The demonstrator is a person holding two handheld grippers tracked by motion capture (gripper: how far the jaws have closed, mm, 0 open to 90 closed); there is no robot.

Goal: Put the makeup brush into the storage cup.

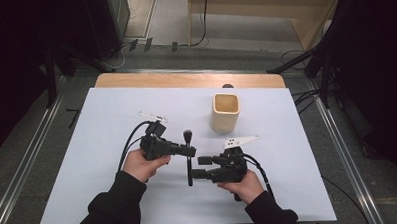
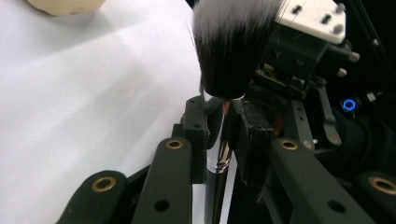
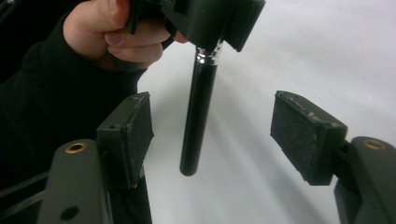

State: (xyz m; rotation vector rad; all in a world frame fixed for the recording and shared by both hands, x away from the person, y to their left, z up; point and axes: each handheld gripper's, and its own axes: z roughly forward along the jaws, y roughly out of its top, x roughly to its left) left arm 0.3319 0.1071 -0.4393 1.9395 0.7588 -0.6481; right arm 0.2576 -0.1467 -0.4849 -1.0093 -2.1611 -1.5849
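A black-handled makeup brush with a dark, white-tipped head is held above the white sheet, head pointing away from me. My left gripper is shut on its silver ferrule, just below the bristles. In the right gripper view the handle hangs down from the left gripper between my right gripper's two pads without touching either. The right gripper is open around the handle's lower end, facing left.
A beige square cup stands upright behind and to the right of the grippers, its rim also at the top of the left gripper view. The white sheet covers a wooden table. Cables and stands lie on the floor beyond.
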